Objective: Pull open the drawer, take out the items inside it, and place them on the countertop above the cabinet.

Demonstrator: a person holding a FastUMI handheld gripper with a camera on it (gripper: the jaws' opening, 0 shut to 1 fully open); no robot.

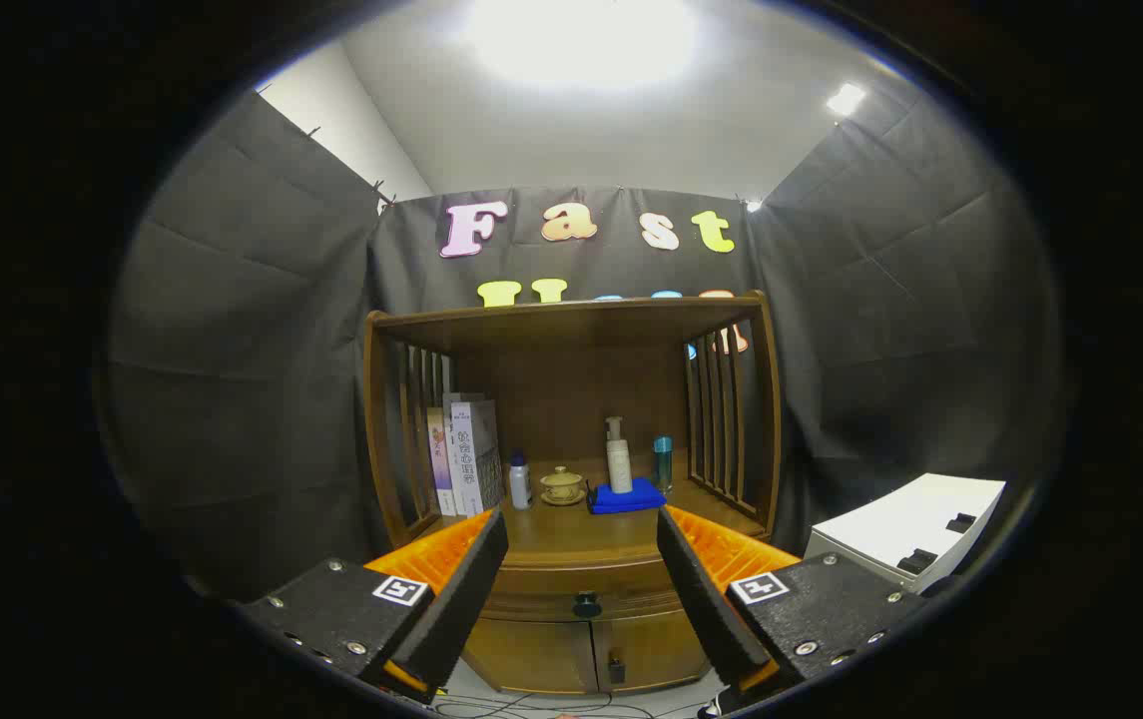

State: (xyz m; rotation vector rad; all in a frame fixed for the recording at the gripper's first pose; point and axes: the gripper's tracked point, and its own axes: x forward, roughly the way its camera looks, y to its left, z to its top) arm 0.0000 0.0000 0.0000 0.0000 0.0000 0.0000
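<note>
A brown wooden cabinet (571, 639) stands ahead with a closed drawer (543, 597) under its countertop (571, 534). A dark round knob (586, 604) sits at the drawer's middle, between and beyond my fingers. My gripper (581, 544) is open, held back from the cabinet, nothing between the fingers. The drawer's contents are hidden.
At the back of the countertop stand books (466, 454), a small white bottle (520, 482), a lidded teacup (562, 485), a pump bottle (619, 456) on a blue cloth (627, 496), and a teal bottle (663, 461). Slatted sides and a top shelf enclose it. A white box (905, 529) sits to the right. Cables lie on the floor.
</note>
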